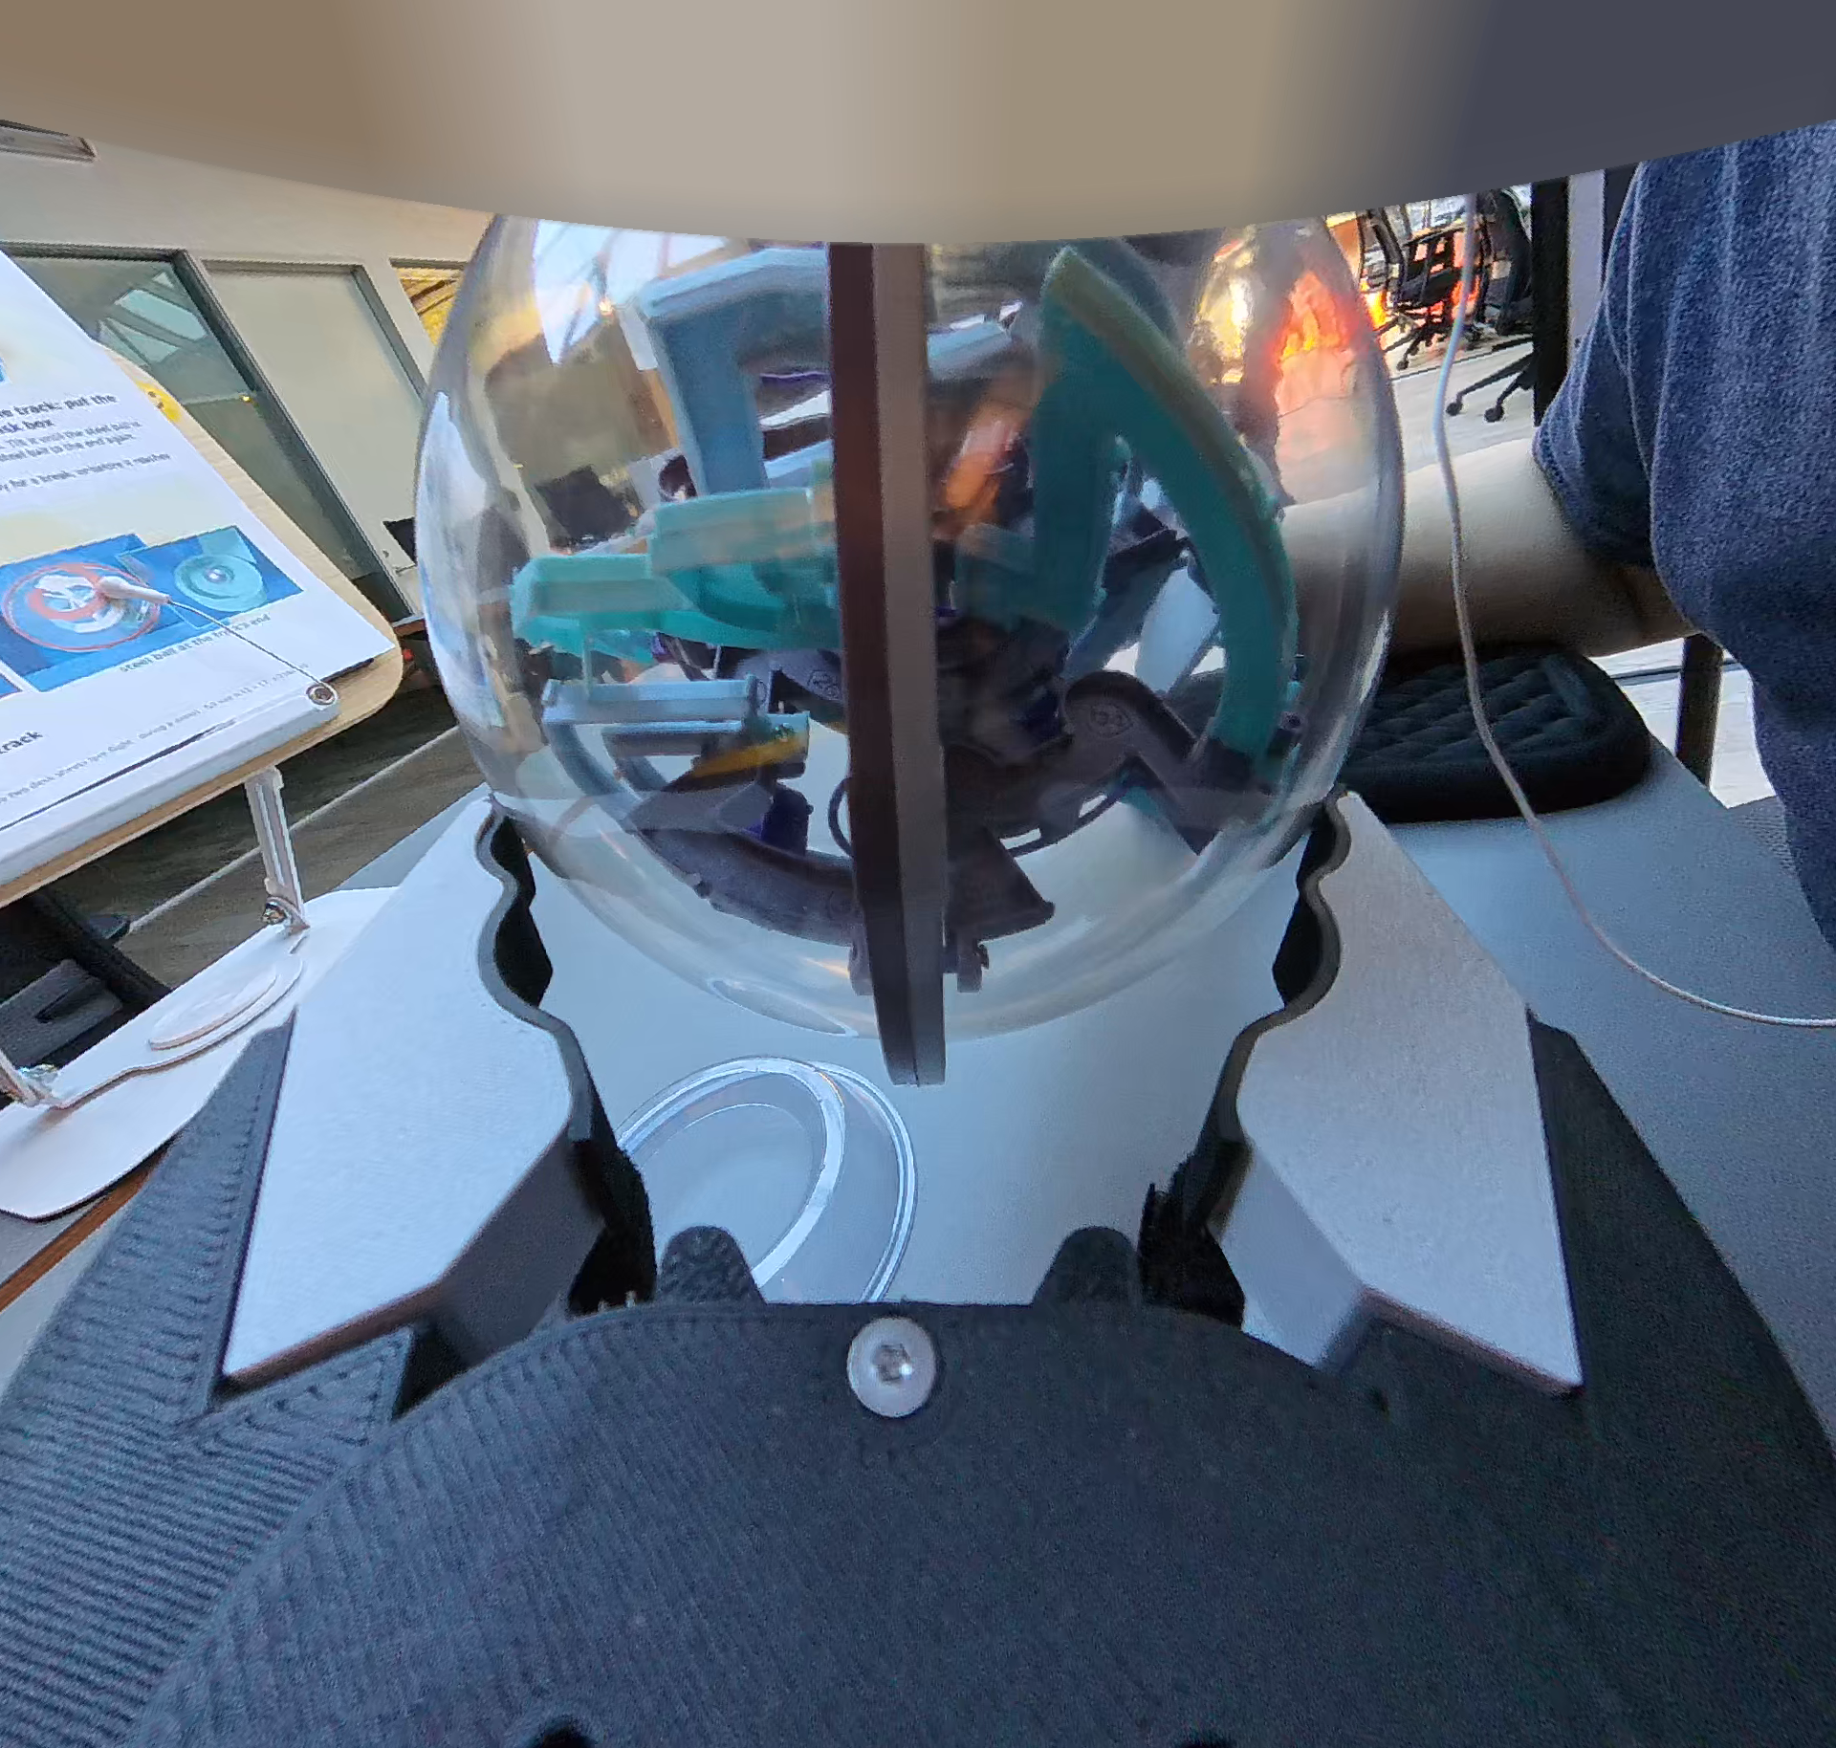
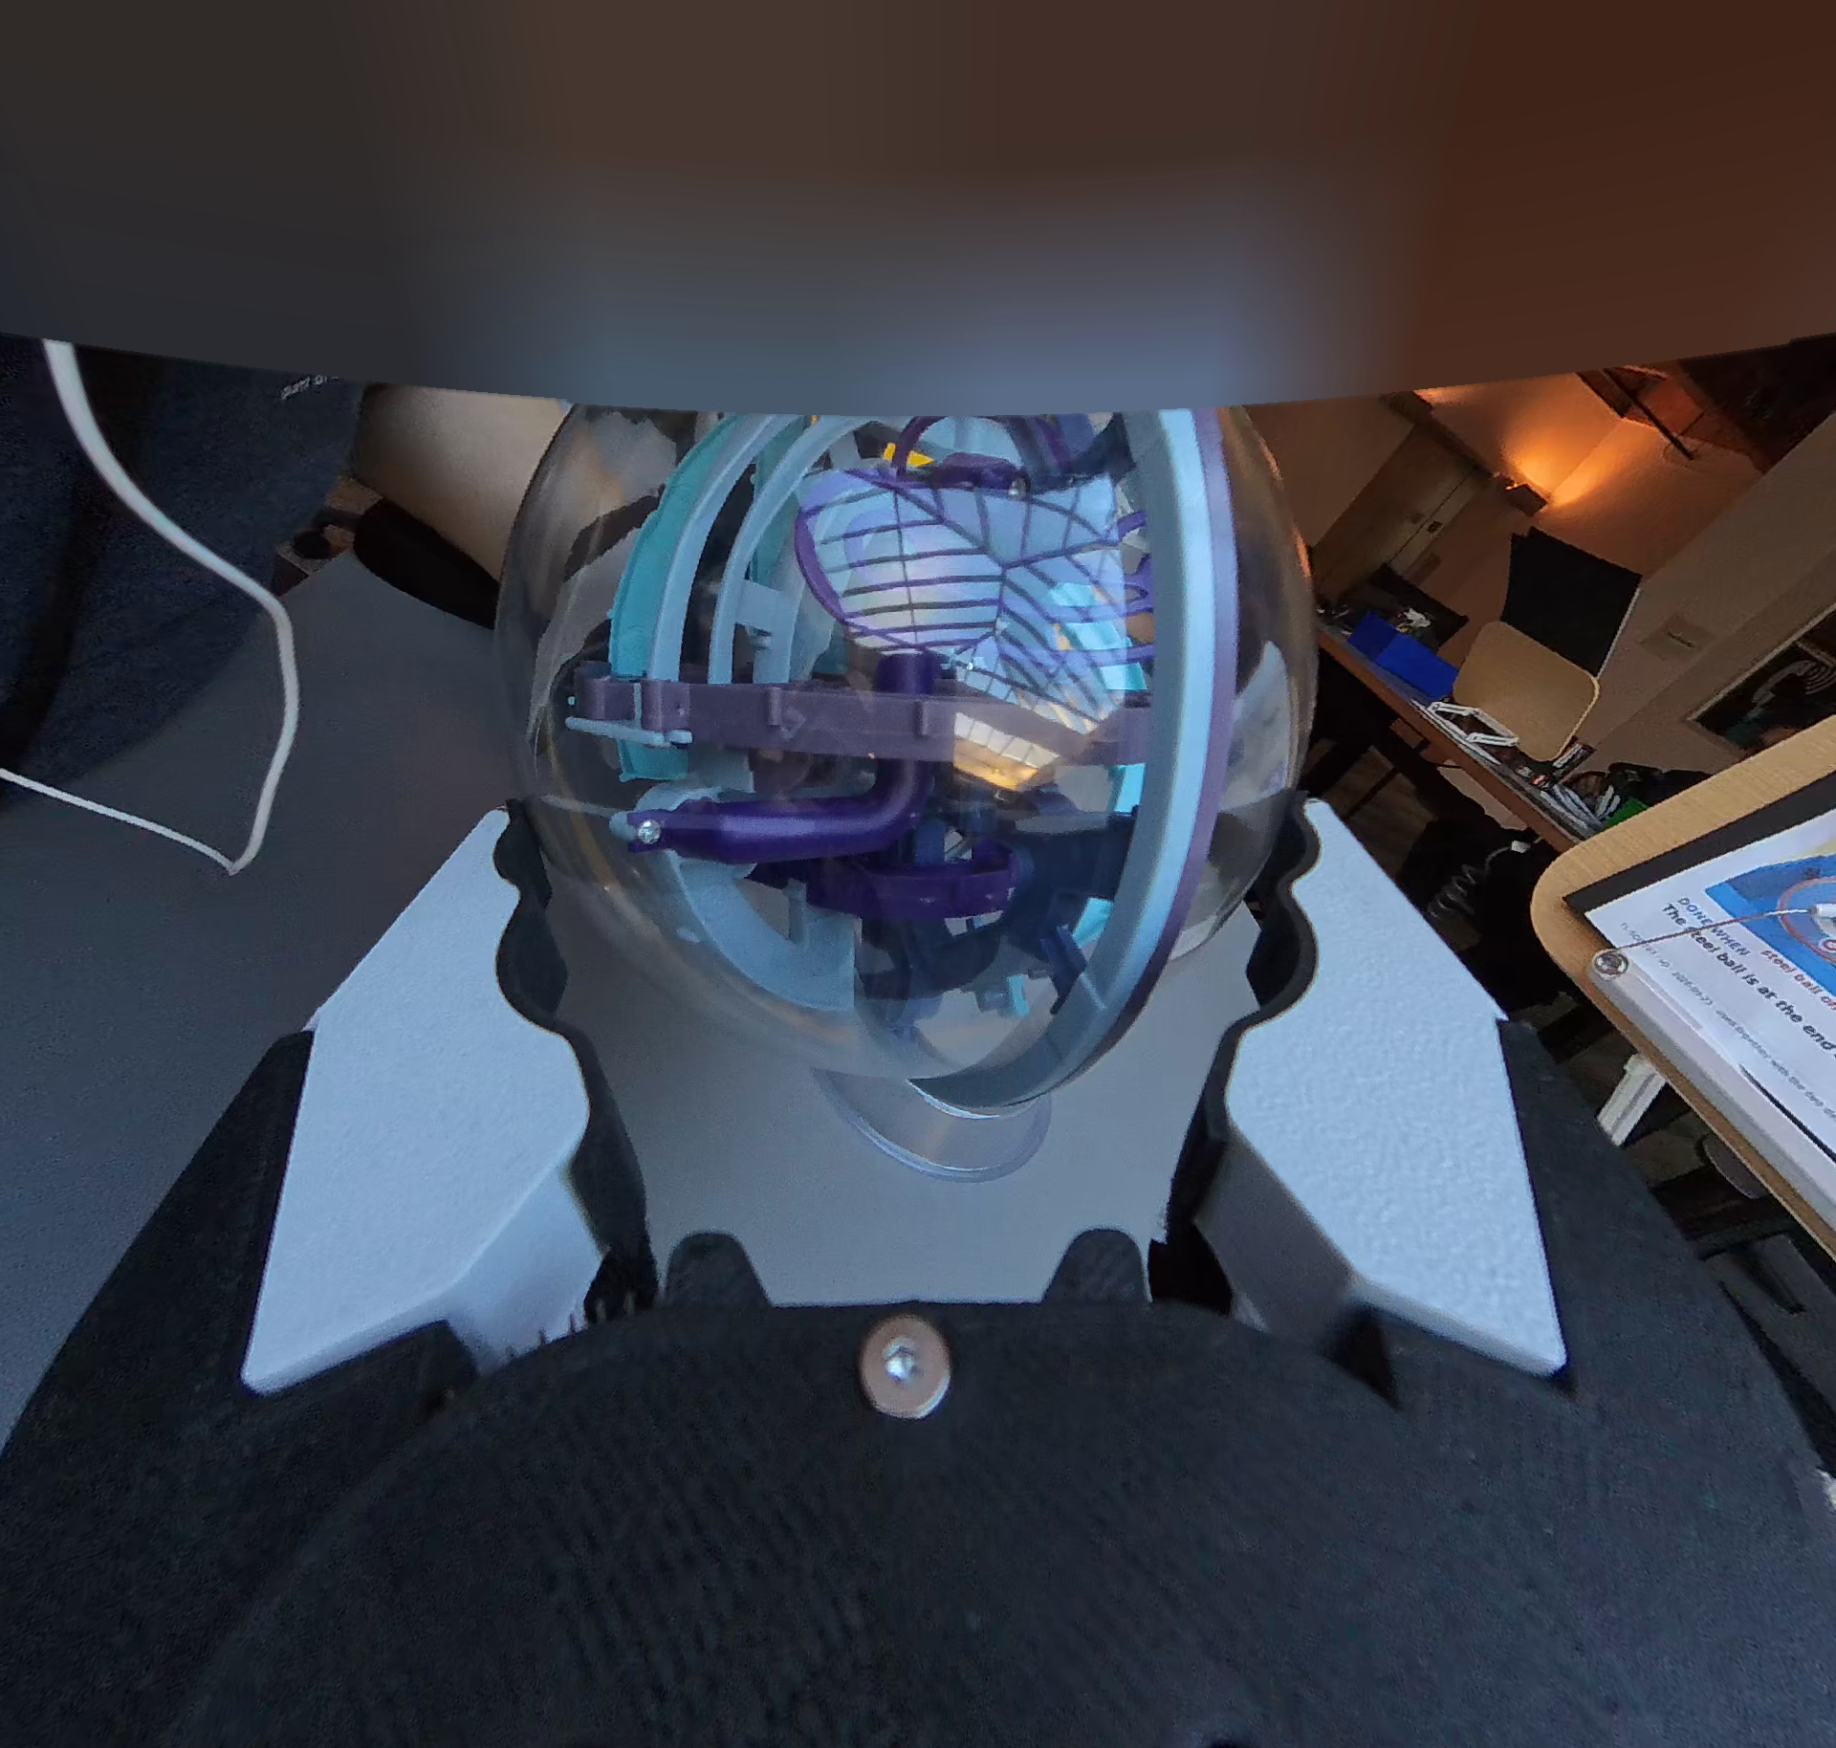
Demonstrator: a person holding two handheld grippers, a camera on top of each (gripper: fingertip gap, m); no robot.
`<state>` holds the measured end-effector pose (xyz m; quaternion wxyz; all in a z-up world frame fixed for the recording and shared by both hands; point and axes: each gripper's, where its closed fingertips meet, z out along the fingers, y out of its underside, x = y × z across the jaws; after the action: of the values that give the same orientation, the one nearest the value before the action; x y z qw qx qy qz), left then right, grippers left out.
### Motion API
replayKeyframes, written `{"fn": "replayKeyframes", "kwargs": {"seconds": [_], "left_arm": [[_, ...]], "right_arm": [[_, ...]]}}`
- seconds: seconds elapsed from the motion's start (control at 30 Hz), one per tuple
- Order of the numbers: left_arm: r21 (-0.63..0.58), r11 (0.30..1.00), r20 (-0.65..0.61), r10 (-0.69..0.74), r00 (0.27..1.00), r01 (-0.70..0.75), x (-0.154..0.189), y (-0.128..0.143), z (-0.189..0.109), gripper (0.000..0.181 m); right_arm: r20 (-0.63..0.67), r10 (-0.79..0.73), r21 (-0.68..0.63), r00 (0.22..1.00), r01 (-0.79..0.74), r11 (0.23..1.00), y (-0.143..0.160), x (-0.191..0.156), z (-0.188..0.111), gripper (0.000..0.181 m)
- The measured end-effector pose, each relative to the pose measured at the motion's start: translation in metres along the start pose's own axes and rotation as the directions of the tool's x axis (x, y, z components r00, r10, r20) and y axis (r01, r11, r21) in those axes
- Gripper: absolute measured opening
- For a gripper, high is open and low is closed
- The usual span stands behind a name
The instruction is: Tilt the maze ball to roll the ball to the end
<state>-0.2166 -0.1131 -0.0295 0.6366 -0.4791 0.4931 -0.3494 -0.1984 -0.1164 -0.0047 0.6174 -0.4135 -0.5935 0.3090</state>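
The maze ball [image 1: 695, 468] is a clear sphere with teal, grey and purple tracks inside and a dark seam band around it. My left gripper [image 1: 909, 836] is shut on its lower half, with one finger [image 1: 417, 1025] on each side. In the right wrist view the maze ball [image 2: 994, 607] sits the same way in my right gripper [image 2: 904, 836], which grips it from the opposite side. The ball is held just above its clear ring stand [image 1: 765, 1174], which also shows in the right wrist view [image 2: 954, 1149]. A small silver ball [image 2: 649, 833] sits at the end of a purple track.
An instruction sheet on a wooden easel [image 1: 149, 558] stands on the left of the grey table [image 1: 1639, 955]; it also shows in the right wrist view [image 2: 1749, 955]. A white cable [image 1: 1490, 707] hangs beside a person's blue sleeve [image 1: 1709, 458]. Office chairs and desks stand farther back.
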Motion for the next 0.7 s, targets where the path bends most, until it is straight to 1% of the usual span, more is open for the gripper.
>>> {"fn": "replayKeyframes", "kwargs": {"seconds": [0.2,0.47,0.7], "left_arm": [[-0.033,0.999,-0.009,0.002,1.000,-0.002,0.001,0.009,0.002,0.149],[-0.080,0.997,-0.014,0.019,1.000,-0.020,0.002,0.020,0.005,0.149],[-0.125,0.991,0.003,0.053,0.999,-0.052,-0.004,0.030,0.004,0.148]], "right_arm": [[-0.009,0.001,-0.009,1.000,-0.001,1.000,0.008,-0.001,-0.002,0.143],[-0.018,-0.007,0.014,1.000,0.008,1.000,0.019,-0.004,-0.005,0.143],[-0.018,-0.013,0.007,1.000,0.013,1.000,0.033,-0.001,-0.002,0.143]]}}
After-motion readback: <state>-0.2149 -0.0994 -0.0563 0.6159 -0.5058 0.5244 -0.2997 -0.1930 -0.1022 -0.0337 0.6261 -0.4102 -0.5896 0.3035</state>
